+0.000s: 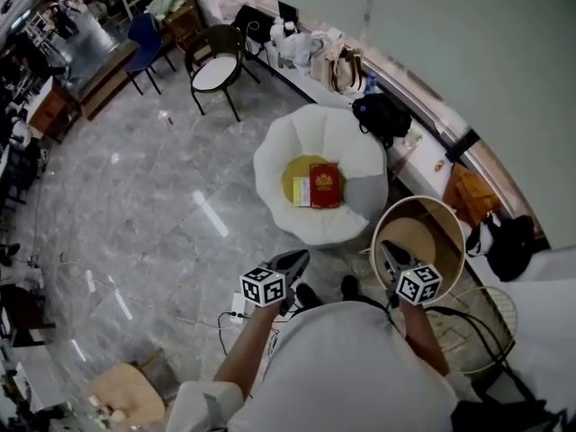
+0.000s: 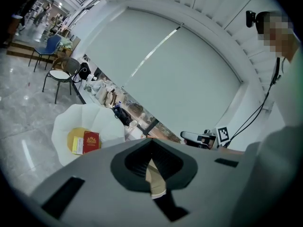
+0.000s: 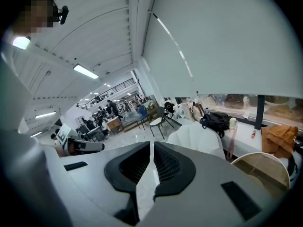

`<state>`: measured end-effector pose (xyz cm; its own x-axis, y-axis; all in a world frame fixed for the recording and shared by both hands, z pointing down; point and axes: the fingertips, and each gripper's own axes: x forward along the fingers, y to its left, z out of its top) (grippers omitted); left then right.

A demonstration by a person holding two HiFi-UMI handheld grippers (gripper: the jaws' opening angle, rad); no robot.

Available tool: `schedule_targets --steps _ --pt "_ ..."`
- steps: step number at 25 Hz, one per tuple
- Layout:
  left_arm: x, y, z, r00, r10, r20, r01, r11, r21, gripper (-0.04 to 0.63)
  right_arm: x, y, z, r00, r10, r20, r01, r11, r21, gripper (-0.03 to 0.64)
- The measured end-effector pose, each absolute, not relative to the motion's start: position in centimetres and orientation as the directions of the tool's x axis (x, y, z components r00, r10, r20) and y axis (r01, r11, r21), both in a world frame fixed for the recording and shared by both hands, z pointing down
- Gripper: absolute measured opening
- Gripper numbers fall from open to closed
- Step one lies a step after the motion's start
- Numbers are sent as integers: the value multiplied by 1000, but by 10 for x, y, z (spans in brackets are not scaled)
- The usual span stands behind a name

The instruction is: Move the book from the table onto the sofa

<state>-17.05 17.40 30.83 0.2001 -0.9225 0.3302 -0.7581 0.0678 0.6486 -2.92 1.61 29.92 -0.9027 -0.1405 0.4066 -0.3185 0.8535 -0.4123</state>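
Observation:
The red book (image 1: pixel 324 184) lies flat on a yellow cushion (image 1: pixel 297 171) in the seat of the white petal-shaped sofa (image 1: pixel 279 151), with a thin pale booklet (image 1: pixel 301 191) beside it. The left gripper view also has the book (image 2: pixel 91 141) and the sofa (image 2: pixel 64 122), at lower left. My left gripper (image 1: pixel 301 257) is shut and empty, held close to my body, well short of the sofa. My right gripper (image 1: pixel 385 247) is shut with nothing between its jaws, over the near rim of the round table (image 1: pixel 450 219). Both hold nothing.
A black bag (image 1: pixel 382 113) rests behind the sofa by the window ledge. A black chair (image 1: pixel 216 66) and a blue chair (image 1: pixel 144 39) stand farther back. A wire basket (image 1: pixel 490 322) sits to my right, a low stool (image 1: pixel 126 390) at lower left.

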Motion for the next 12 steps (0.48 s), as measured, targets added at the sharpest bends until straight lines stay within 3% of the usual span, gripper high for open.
schedule_targets --steps 12 --pt "-175 151 295 125 -936 329 -762 122 637 2 -33 -12 293 -910 -78 407 -252 884 -394 51"
